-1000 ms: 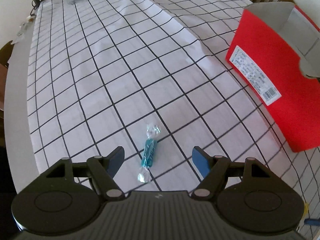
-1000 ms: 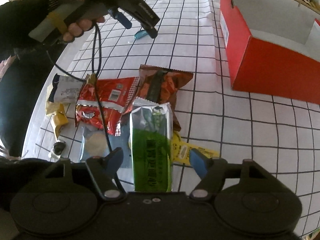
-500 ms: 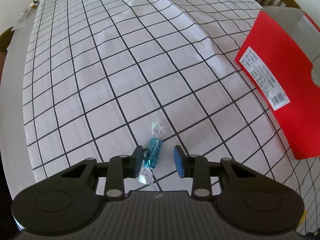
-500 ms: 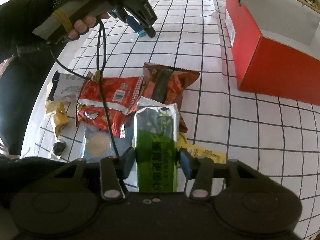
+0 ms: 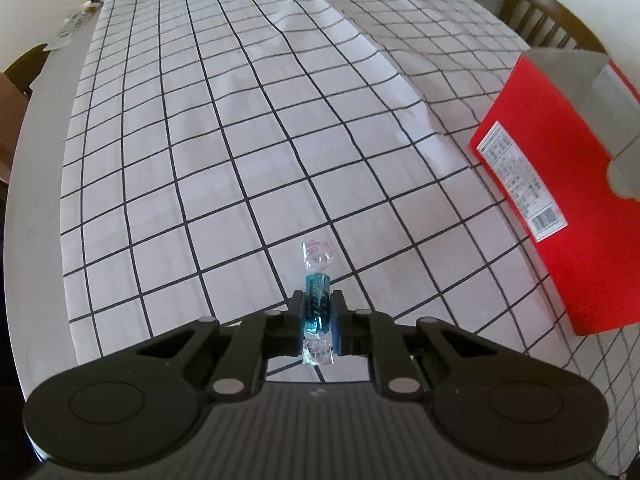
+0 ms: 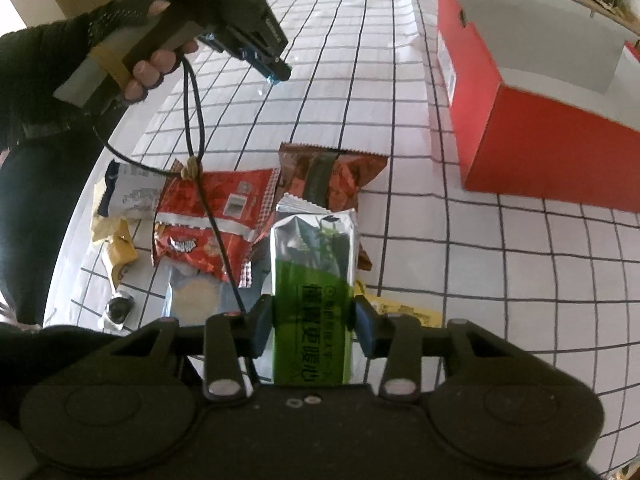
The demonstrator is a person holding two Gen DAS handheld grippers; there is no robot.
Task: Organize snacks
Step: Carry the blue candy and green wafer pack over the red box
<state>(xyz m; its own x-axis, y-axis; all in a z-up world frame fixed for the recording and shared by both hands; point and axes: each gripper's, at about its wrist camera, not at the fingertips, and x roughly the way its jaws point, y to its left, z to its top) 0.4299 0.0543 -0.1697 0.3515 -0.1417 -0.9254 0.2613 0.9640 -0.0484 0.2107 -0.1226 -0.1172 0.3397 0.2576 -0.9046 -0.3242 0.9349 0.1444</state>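
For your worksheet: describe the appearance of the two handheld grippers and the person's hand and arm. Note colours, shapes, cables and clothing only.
Both grippers are black plastic, with two round discs on a ribbed body and hinged link arms with silver pivot pins. The left gripper and right gripper have blue finger pads. The left hand wears a black fingerless glove and dark sleeve, gripping a grey handle with a yellow band. A black cable hangs below.

Candy (image 5: 317, 307): glossy blue wrapper, clear crinkled cellophane twists. Green packet (image 6: 313, 304): shiny foil (silver top). Box (image 5: 560, 216): matt red cardboard, grey inside, paper label. Counter (image 5: 240, 160): smooth checked covering, creased. Gripper bodies: matt black plastic.
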